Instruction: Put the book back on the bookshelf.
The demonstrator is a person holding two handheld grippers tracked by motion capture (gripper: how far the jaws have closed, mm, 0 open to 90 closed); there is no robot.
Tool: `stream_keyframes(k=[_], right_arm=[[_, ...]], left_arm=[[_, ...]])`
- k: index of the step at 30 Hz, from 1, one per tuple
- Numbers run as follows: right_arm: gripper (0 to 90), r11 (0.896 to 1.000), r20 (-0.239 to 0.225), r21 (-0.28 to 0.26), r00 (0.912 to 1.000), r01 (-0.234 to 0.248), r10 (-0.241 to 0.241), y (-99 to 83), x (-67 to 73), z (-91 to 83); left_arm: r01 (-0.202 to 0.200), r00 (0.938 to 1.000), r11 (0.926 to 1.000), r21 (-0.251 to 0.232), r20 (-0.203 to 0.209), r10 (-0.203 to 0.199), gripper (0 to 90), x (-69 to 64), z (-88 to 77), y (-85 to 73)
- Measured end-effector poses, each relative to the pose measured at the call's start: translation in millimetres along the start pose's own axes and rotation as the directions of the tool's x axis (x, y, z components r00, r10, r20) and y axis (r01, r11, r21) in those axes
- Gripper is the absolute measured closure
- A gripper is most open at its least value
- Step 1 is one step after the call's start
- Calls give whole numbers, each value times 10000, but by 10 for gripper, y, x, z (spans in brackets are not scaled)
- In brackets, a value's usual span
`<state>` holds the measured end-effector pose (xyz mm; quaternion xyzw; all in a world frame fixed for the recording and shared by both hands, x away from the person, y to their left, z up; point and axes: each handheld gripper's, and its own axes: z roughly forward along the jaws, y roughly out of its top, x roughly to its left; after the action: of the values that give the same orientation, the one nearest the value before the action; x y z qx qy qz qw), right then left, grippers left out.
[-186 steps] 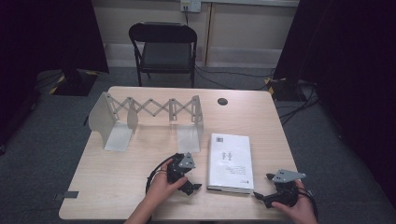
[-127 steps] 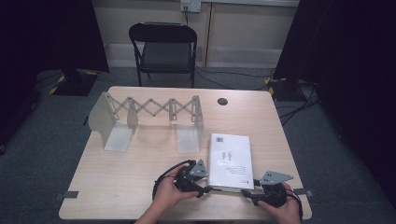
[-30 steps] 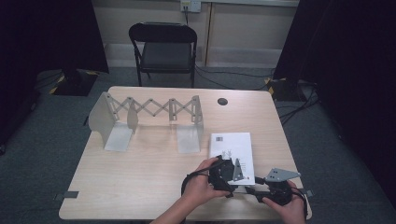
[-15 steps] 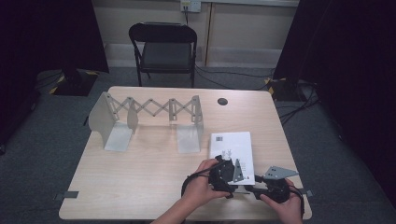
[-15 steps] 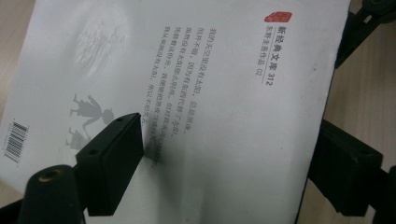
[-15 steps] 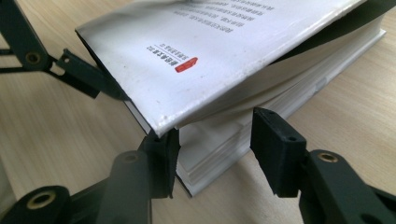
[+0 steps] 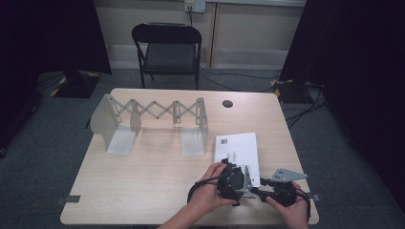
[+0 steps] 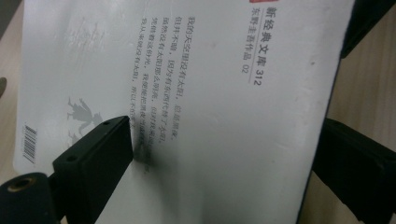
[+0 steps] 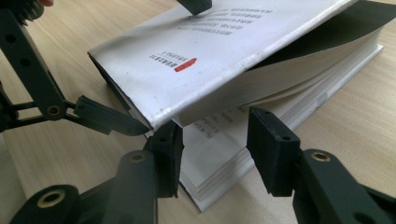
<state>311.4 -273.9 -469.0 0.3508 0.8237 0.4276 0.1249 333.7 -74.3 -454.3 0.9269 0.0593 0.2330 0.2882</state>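
Your left hand-held gripper (image 7: 237,177) stands wide: in the left gripper view one jaw lies over the white cover of the book (image 8: 201,93) and the other sits beyond the book's edge, so the cover lies between them. Its jaws have just been opening, and you cannot tell from the frames whether the pads press on the cover.

Your right hand-held gripper (image 9: 215,149) is partly open, with its jaws just been closing. In the right gripper view a lower corner of the page block sits between the two jaws; the left one is close against the pages below the lifted cover, while the right one stands clear of them. A jaw of the left hand-held gripper shows there too, at the book's spine corner.

Both of your hands come in from the near edge of the surface (image 7: 157,176) in the high view, close together, the left hand (image 7: 210,191) curled round its tool and the right hand (image 7: 291,210) just beside it.

The book is white, with printed text and a barcode on the cover. It lies at the near right part of the surface, and its cover is raised off the pages at the near end, fanning open.

An expanding metal book rack (image 7: 153,124) stands well apart, farther back on the surface.
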Motion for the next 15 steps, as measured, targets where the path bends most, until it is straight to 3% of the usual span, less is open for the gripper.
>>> stream_keyframes(k=[6, 11, 15], right_arm=[[564, 10000, 9, 12, 10000, 74, -74, -3, -2, 2], [564, 10000, -21, 28, 10000, -41, 41, -10, -4, 2], [564, 10000, -64, 5, 10000, -24, 24, -11, 5, -2]], left_arm=[[193, 9996, 9994, -277, 193, -187, 83, 21, 8, -29], [-72, 9999, 9997, -237, 75, 74, 0, -33, 55, -30], [202, 9995, 9993, -311, 249, -194, 1, 10, 46, -40]])
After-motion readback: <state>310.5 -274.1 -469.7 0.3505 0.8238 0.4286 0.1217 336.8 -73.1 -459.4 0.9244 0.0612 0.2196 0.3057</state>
